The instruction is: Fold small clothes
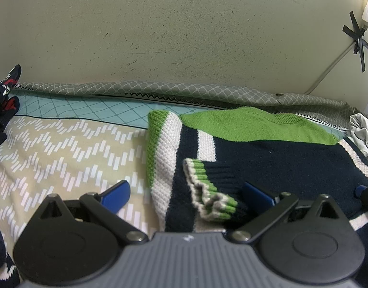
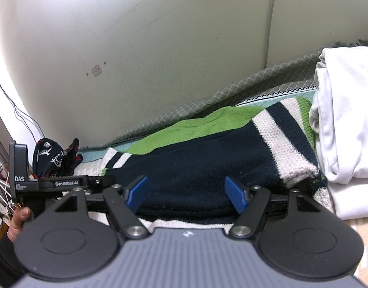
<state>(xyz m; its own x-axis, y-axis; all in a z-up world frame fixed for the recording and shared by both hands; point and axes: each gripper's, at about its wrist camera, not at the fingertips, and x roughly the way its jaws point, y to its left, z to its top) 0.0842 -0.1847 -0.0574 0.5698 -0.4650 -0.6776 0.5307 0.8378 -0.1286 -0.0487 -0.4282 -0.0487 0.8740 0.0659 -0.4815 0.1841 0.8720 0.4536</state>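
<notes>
Your sweater (image 1: 268, 158) lies flat on the bed sheet (image 1: 64, 144), long axis left to right, collar toward the far wall (image 1: 160, 36). Both your left gripper (image 1: 186, 195) and right gripper (image 2: 185, 195) stand spread, pinching nothing. Open sheet lies left; folded white clothes (image 2: 347, 120) crowd the right edge.

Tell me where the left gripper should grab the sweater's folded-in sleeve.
Probably the ribbed cuff: it lies loose and ruffled on top of the sweater, between the open left gripper fingers. Come in low from the near side and pinch its raised edge.
</notes>
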